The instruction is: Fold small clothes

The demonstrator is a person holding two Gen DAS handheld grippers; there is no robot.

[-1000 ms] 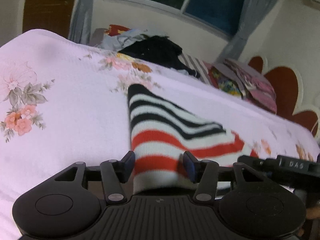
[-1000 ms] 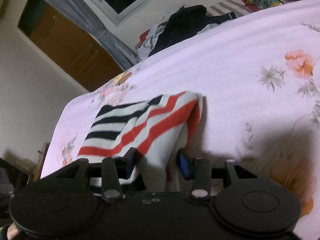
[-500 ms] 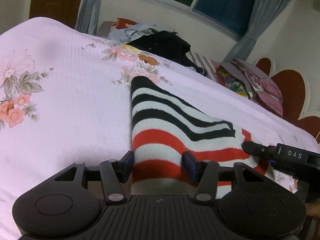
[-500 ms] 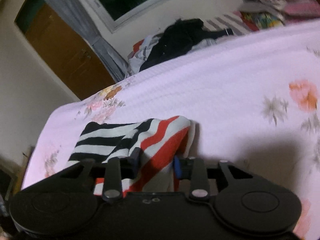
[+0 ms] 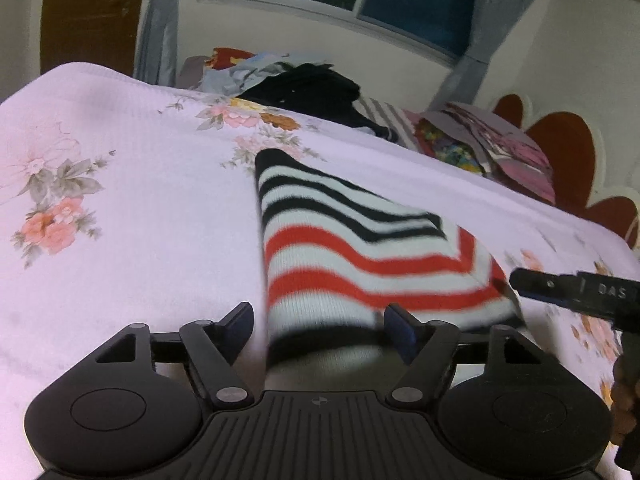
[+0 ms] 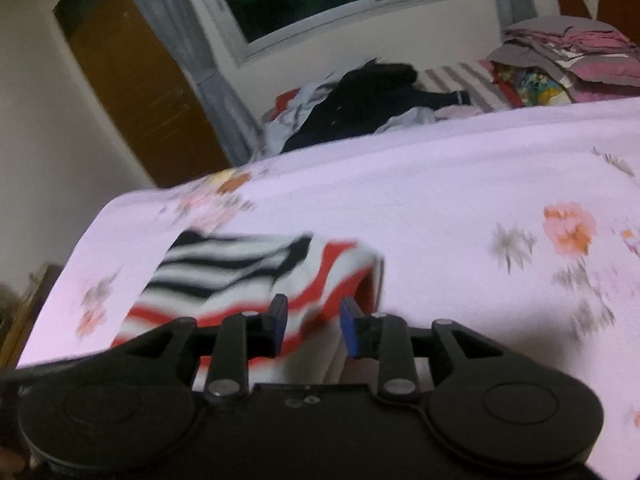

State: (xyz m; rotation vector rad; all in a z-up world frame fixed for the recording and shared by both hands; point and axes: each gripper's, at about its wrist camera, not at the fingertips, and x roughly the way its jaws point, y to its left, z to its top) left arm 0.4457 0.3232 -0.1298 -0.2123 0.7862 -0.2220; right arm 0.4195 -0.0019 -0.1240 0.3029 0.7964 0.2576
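Observation:
A small knitted garment with black, white and red stripes lies folded on the pink flowered bedspread. My left gripper is open, its fingers wide apart on either side of the garment's near edge. My right gripper is open too, at the garment's red-striped right end, with cloth lying between its blue pads. The right gripper's finger also shows at the right of the left wrist view, beside the garment's corner.
A heap of dark and mixed clothes lies at the far side of the bed. Folded pink and grey clothes are stacked far right. A wooden door and a window are behind.
Both grippers have opened wider and let go of the garment, which now lies on the bed. The right gripper has pulled back and tilted up; its view is blurred by motion.

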